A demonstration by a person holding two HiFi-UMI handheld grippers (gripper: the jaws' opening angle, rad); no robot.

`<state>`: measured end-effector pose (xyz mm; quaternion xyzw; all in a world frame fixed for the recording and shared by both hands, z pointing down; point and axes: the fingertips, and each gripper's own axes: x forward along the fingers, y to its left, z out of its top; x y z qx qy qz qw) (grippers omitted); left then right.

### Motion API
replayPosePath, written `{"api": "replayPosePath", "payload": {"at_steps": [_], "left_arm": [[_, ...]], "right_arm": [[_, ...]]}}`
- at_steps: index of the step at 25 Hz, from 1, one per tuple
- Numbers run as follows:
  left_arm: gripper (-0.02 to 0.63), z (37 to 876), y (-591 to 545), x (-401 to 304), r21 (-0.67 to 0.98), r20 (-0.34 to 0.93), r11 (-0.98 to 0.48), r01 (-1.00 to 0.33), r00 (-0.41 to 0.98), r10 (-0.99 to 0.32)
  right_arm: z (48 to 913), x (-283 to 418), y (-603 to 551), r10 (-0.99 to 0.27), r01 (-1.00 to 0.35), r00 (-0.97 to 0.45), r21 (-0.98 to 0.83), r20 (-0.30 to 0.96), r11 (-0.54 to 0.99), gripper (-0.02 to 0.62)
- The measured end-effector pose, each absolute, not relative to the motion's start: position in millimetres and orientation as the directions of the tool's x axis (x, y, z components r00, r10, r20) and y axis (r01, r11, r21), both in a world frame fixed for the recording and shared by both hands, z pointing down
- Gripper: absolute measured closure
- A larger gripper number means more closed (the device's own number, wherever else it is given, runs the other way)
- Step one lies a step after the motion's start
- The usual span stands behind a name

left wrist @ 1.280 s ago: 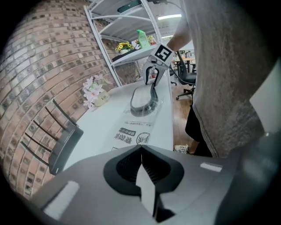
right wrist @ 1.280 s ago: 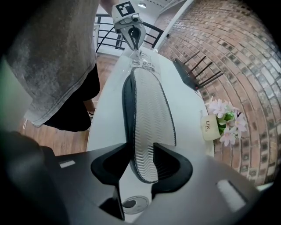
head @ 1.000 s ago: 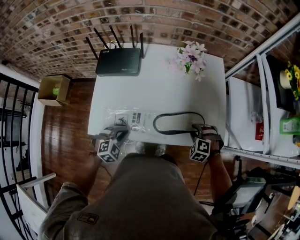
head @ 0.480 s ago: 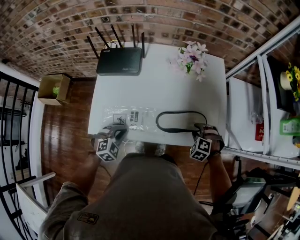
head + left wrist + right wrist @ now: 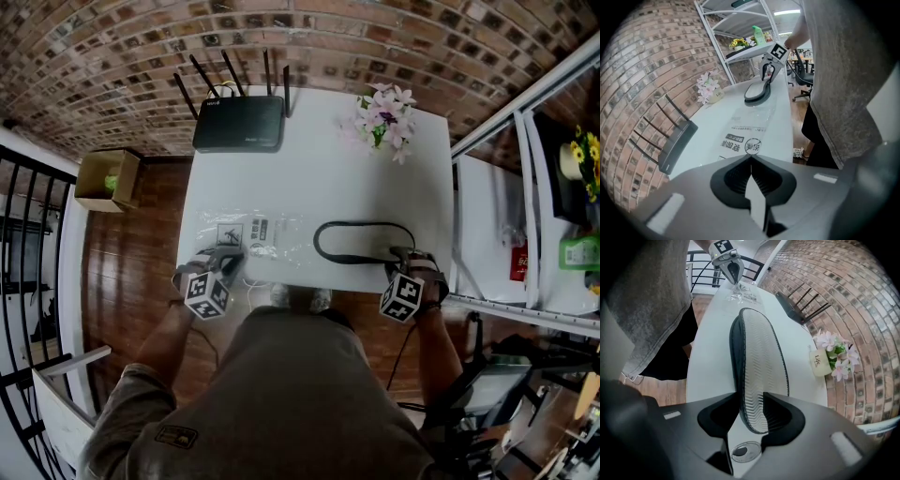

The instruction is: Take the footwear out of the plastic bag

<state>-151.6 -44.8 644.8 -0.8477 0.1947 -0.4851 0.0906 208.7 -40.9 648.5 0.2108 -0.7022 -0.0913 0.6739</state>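
Note:
A black slipper [image 5: 352, 262] with a pale ribbed sole [image 5: 759, 366] stands on edge on the white table [image 5: 319, 178], near its front right. My right gripper [image 5: 401, 255] is shut on its heel end, the sole clamped between the jaws [image 5: 750, 413]. Left of it lies the clear plastic bag [image 5: 258, 234] with printed labels [image 5: 745, 143], flattened and stretched toward the slipper [image 5: 757, 93]. My left gripper [image 5: 228, 258] is shut on the bag's left end [image 5: 751, 159]. I cannot tell whether the slipper's toe still touches the bag's mouth.
A black router [image 5: 239, 124] with several antennas sits at the table's back left. A pot of pink flowers [image 5: 382, 114] stands at the back right. A white shelf rack [image 5: 525, 234] is close on the right, a cardboard box [image 5: 108, 178] on the floor left.
My left gripper has pulled left along the table's front edge, dragging the bag with it. The slipper and my right gripper have stayed in place.

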Motion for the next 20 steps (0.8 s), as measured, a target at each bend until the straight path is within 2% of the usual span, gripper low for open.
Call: {"api": "replayPosePath", "payload": {"at_steps": [14, 15, 16, 17, 20], "left_arm": [[0.600, 652, -43, -167, -0.321, 0.810, -0.925, -0.201, 0.448, -0.378], [0.574, 653, -42, -167, -0.310, 0.812, -0.929, -0.201, 0.453, -0.369], [0.512, 653, -41, -167, -0.298, 0.812, -0.933, -0.203, 0.459, -0.360], [0.479, 652, -39, -166, -0.287, 0.811, -0.935, -0.208, 0.468, -0.352], [0.427, 644, -36, -165, -0.267, 0.791, -0.937, -0.224, 0.505, -0.346]], "right_arm": [[647, 208, -41, -0.416, -0.177, 0.015, 0.412, 0.909, 0.894, 0.423], [647, 208, -41, -0.417, -0.176, 0.018, 0.413, 0.909, 0.894, 0.422], [647, 209, -41, -0.417, -0.175, 0.019, 0.414, 0.909, 0.893, 0.420], [647, 209, -41, -0.417, -0.175, 0.021, 0.414, 0.909, 0.893, 0.419], [648, 208, -40, -0.412, -0.184, 0.021, 0.409, 0.911, 0.894, 0.414]]}}
